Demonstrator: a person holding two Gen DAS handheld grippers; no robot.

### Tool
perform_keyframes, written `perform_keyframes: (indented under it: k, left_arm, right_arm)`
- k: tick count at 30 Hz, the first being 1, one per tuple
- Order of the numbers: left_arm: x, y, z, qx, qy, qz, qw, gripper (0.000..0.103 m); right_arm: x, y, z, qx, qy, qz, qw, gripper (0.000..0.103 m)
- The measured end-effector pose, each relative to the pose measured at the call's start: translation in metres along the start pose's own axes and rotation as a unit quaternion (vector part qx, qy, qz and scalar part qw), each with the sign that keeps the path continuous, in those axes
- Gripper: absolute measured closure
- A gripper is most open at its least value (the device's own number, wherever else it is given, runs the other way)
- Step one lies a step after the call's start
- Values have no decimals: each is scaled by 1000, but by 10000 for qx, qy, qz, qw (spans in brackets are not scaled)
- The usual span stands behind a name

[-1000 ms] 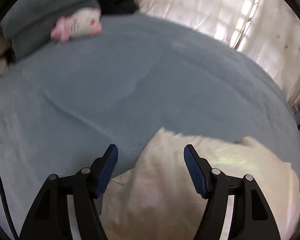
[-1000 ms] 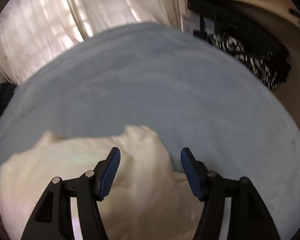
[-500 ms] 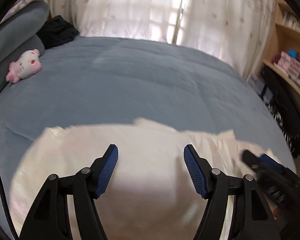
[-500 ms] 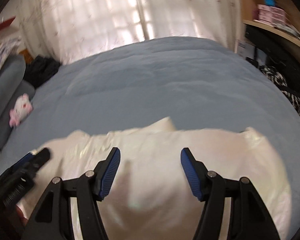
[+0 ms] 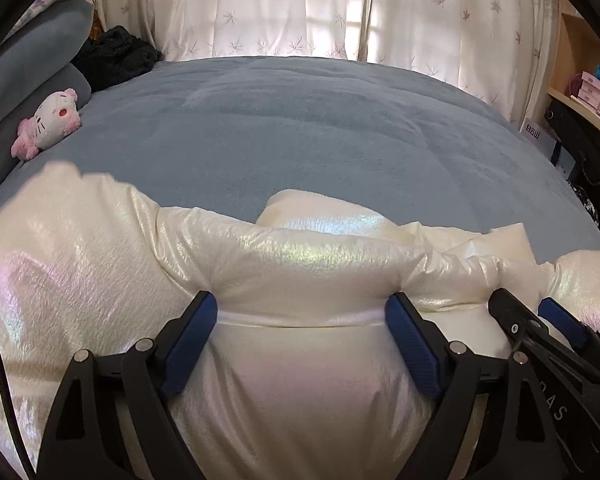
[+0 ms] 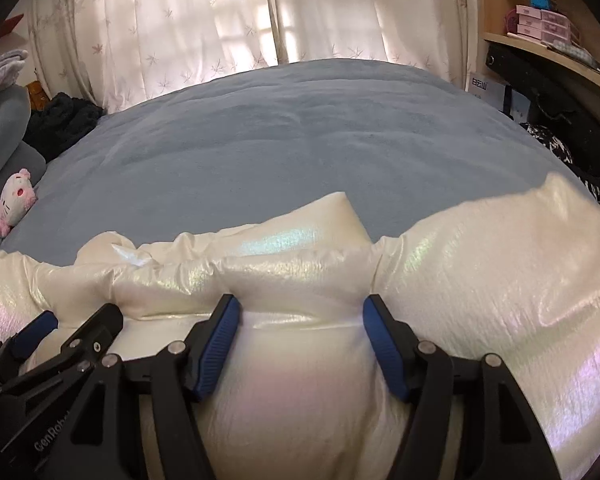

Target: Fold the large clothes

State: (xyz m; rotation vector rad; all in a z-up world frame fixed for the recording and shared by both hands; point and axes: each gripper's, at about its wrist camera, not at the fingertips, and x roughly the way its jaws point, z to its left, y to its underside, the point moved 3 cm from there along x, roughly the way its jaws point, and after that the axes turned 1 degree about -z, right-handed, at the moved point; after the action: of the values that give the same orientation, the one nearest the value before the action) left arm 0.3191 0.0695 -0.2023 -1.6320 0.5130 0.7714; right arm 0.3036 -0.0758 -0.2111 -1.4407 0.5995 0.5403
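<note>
A shiny cream puffer garment (image 5: 300, 256) lies bunched across the near part of a blue-grey bed (image 5: 300, 128); it also fills the near part of the right wrist view (image 6: 480, 280). My left gripper (image 5: 302, 312) is open, its blue pads pressed into a puffy section of the garment between them. My right gripper (image 6: 302, 316) is open the same way on a neighbouring section. Each gripper shows in the other's view, the right one (image 5: 540, 320) at the right edge and the left one (image 6: 68, 328) at the left edge. The two stand side by side.
A pink and white plush toy (image 5: 48, 122) lies at the bed's left by grey pillows (image 5: 28, 52). Dark clothing (image 5: 116, 56) sits at the far left corner. Curtains (image 5: 300, 4) hang behind the bed. A wooden shelf with boxes (image 6: 540, 24) and dark items stands on the right.
Both grippers have swung to face the window and come down side by side onto the cream garment. The garment now bulges between each pair of open fingers.
</note>
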Motion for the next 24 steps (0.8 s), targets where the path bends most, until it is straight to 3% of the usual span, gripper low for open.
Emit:
perform_keyframes:
  k: [17, 24]
  left_arm:
    - [15, 5, 2, -19, 2, 9, 10000, 16]
    - [17, -6, 10, 172, 282, 338, 9989, 13]
  right_arm:
    - [15, 4, -3, 22, -31, -40, 10000, 38]
    - [17, -2, -8, -64, -277, 168, 9995, 37]
